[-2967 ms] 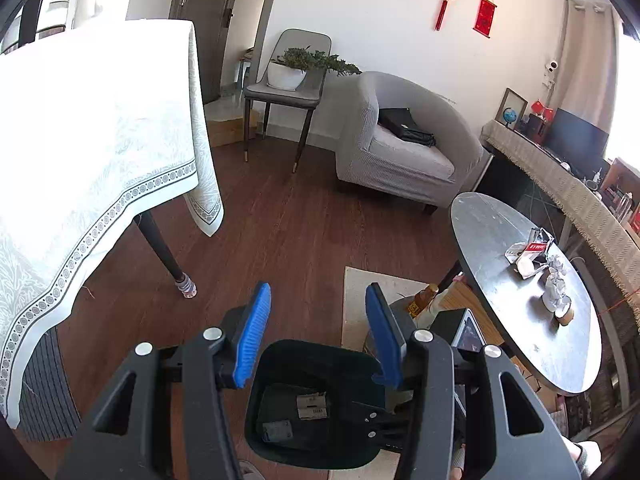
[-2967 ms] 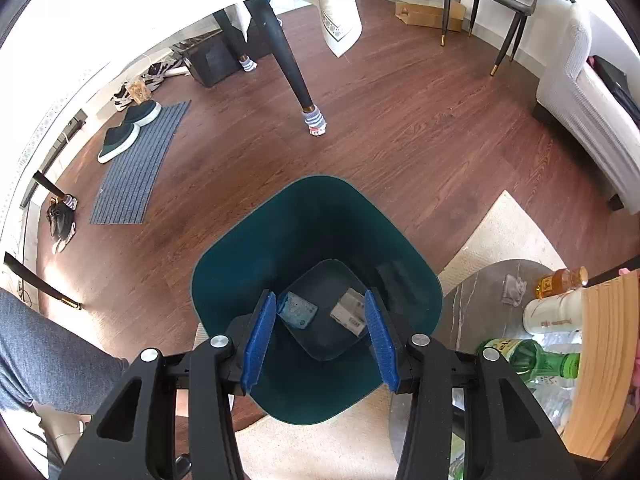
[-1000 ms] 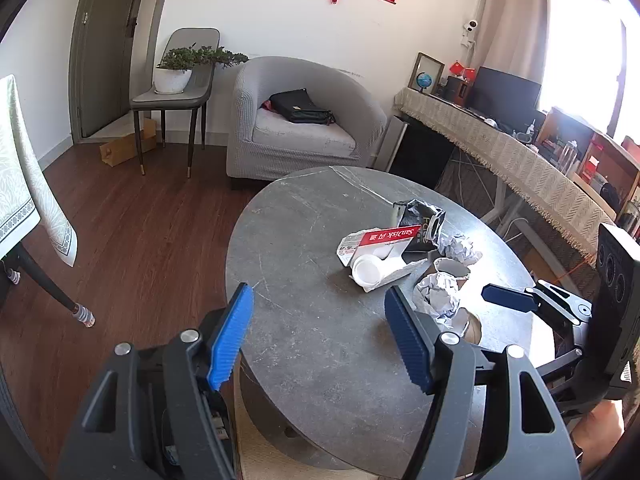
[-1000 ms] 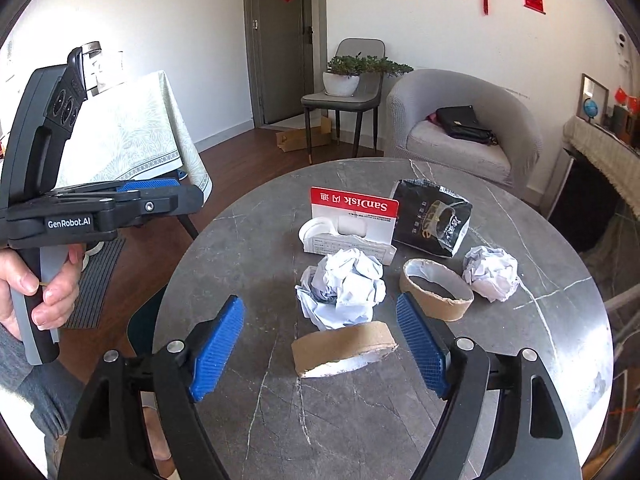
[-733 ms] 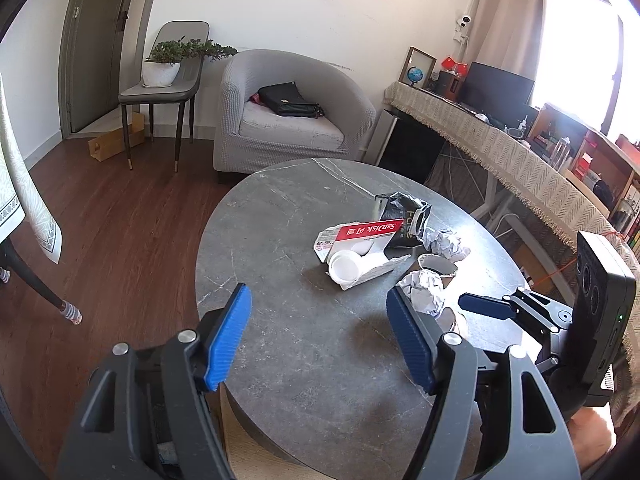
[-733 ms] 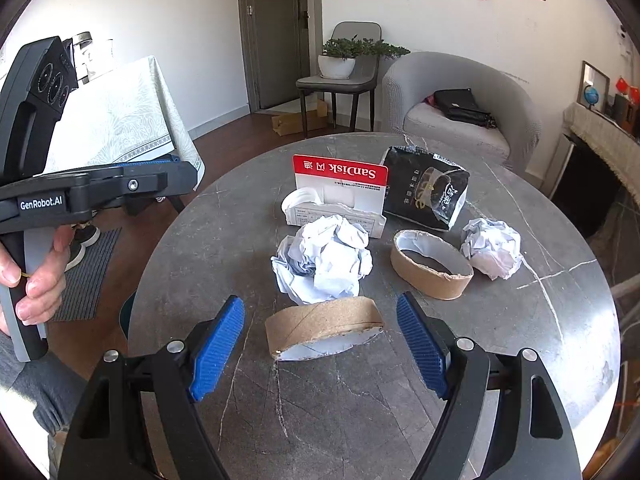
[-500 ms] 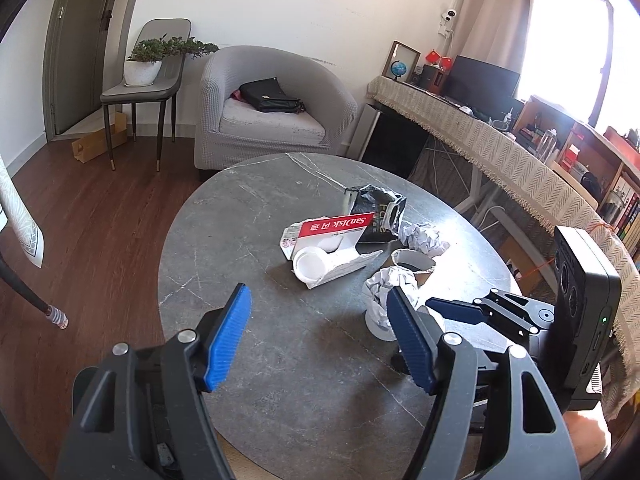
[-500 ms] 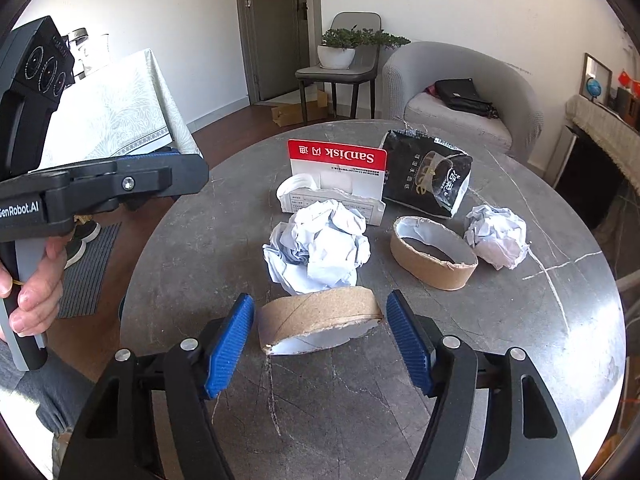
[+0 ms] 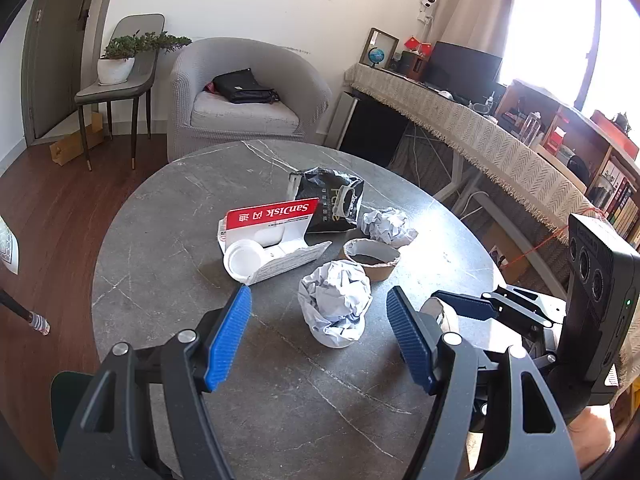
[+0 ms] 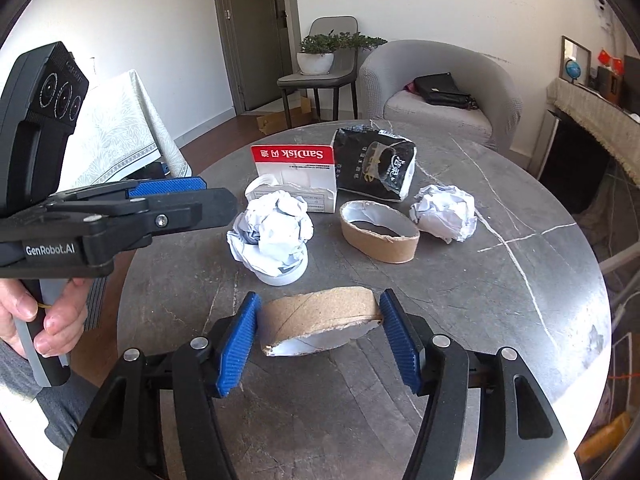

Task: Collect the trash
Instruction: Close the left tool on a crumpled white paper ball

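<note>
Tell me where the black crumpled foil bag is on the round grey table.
In the right wrist view, the black crumpled foil bag lies at the far side of the round grey table, just right of the red-and-white SanDisk package.

Bright daylight — window (image 9: 560, 28) glare; edges perhaps warped.

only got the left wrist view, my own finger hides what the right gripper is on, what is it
observer: A cardboard ring lying on the table. The right gripper is closing, and its fingers touch both ends of the ring.
operator: is my left one at the paper ball yet
observer: No. Seen from the side, the left gripper is open with nothing between its fingers, and it stops short of the crumpled paper.
</note>
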Demonstrator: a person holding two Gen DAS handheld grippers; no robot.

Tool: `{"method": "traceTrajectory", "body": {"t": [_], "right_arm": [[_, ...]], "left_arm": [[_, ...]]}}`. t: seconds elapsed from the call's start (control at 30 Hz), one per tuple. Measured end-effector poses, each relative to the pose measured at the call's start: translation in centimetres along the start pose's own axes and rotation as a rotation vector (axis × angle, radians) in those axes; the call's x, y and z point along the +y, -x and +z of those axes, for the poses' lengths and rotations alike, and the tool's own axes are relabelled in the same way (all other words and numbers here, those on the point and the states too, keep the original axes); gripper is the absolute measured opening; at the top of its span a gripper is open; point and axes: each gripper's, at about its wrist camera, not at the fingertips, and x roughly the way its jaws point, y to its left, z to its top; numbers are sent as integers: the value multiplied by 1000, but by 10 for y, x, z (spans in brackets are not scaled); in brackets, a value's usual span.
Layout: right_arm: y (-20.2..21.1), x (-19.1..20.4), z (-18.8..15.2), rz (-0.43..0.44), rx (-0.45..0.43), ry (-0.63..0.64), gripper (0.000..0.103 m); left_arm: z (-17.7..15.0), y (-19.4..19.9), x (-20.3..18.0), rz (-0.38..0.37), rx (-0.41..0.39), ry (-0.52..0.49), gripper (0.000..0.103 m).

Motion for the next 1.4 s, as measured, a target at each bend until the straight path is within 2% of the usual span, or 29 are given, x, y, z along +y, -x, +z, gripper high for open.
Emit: {"method": "traceTrajectory", "body": {"t": [0.3,0.43,0.53,0.6,0.9,1.07,1.4], "right_arm": [[7,-17,-5,0,-9,-29,62],[10,-21,-5,1,-14,-33,62],[11,-23,-3,3,-21,-38,62],[11,-22,-2,4,-22,-37,62],[9,-10,2,11,-25,-22,62],[8,2,8,19,-29,-7,62],[-5,29,25,52,-38,20,62]], "left_arm": [[0,-24,-11,30,13,-7,67],[0,-32,-10,56,25,1,59],[-1,-35,-6,67,32,14,47],[0,-33,-2,45,24,36,44],[4,-13,3,-22,-12,52,44],[4,3,9,-1,-43,47,44],[1,29,46,76,-51,73,44]]}}
